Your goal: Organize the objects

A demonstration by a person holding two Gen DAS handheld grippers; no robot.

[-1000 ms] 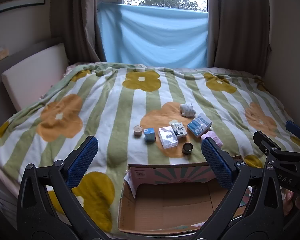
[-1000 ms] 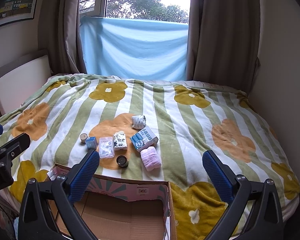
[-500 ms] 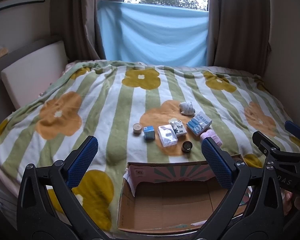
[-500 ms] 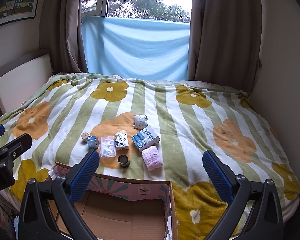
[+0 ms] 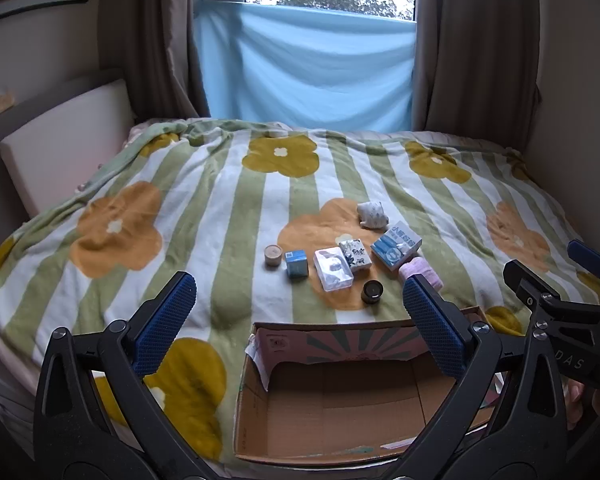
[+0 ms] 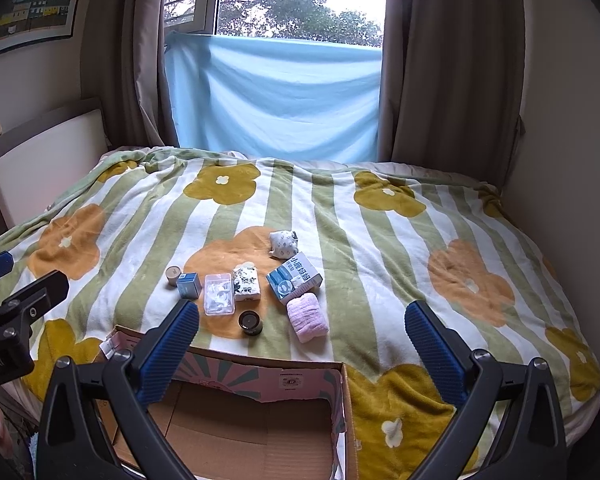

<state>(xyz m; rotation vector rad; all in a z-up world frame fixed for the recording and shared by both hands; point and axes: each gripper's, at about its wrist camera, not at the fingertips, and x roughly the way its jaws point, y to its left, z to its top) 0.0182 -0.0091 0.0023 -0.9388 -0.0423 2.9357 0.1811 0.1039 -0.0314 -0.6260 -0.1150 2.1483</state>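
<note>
Fleece blanket (image 6: 372,240), green-and-white striped w/ orange and mustard flowers, covers a bed set against a window; a pale blue cloth (image 6: 276,96) hangs across the lower pane, brown curtains (image 6: 452,64) on both sides, a framed picture (image 6: 36,4) on the wall at left, a cream padded headboard (image 5: 60,148) along the bed's left edge. An open cardboard box (image 5: 332,396) sits at the near edge of the bed, nothing visible inside it. Eight small items lie grouped on the blanket just beyond the box, approx. centre: 1 small tan round jar (image 5: 272,255), 1 blue cube box (image 5: 296,263), 1 clear plastic case (image 5: 333,268), 1 black-and-white patterned pack (image 5: 354,254), 1 blue-and-white carton (image 5: 395,245), 1 rolled pink cloth (image 6: 307,317), 1 dark round tin (image 5: 371,291), 1 pale patterned pouch (image 5: 372,214) farthest back. Two tools in frame: left hand-held gripper (image 5: 300,320) and right hand-held gripper (image 6: 300,336), each w/ blue-padded jaws spread wide apart, holding nothing, both above the box.
</note>
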